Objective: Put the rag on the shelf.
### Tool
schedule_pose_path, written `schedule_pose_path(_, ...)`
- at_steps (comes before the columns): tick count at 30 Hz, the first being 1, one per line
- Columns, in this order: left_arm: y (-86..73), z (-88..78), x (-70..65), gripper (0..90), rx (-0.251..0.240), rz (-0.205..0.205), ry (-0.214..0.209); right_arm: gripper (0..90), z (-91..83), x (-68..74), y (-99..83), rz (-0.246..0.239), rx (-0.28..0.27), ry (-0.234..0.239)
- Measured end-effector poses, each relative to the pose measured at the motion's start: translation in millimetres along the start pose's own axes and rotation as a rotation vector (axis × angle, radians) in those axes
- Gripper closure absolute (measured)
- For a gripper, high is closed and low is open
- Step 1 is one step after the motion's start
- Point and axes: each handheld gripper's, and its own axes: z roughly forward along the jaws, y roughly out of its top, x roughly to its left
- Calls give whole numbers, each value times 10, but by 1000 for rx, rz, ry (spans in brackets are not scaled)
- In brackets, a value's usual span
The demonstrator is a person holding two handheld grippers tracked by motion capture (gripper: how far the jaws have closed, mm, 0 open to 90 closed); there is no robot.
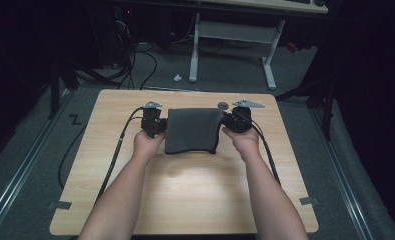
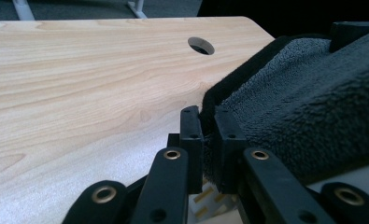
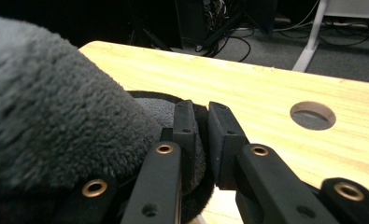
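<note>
A dark grey fleecy cloth (image 1: 192, 131) is lying folded near the middle of the wooden surface (image 1: 195, 195), slightly toward its far side, stretched between the two grippers. The left gripper (image 1: 157, 126) is pinching the cloth's left edge and the right gripper (image 1: 228, 122) its right edge; in the high view both sets of fingers are lying partly hidden behind the hands and the fabric. The left gripper view is showing its fingers (image 2: 191, 130) clamped together on a thin fold of the cloth (image 2: 303, 121), whose far end is running off the frame. The right gripper view is showing its fingers (image 3: 184, 126) squeezing a tuft of cloth (image 3: 46, 121), which is blurring large across the left. A round hole (image 3: 313, 115) is sitting in the surface near the far edge. No writing is legible anywhere.
</note>
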Motion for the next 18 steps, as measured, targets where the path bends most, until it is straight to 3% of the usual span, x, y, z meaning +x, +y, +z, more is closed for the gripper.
schedule_pose_path(5,-40,13,-8,842,5,3,0,824,26,-11,-48,12,-6,-3)
schedule_pose_path(7,-38,8,-9,840,2,-10,-2,784,20,-10,-37,25,-6,-11)
schedule_pose_path(9,-21,-8,-16,833,-5,-19,-10,709,-17,-6,0,10,-20,-61)
schedule_pose_path(11,-2,-30,-31,814,-14,-11,-2,657,-63,-31,37,20,-36,-63)
schedule_pose_path(14,37,-71,-61,734,-30,2,36,622,-158,-64,110,22,-64,-80)
schedule_pose_path(18,63,-116,-88,728,-24,24,82,609,-236,-73,158,-1,-72,-110)
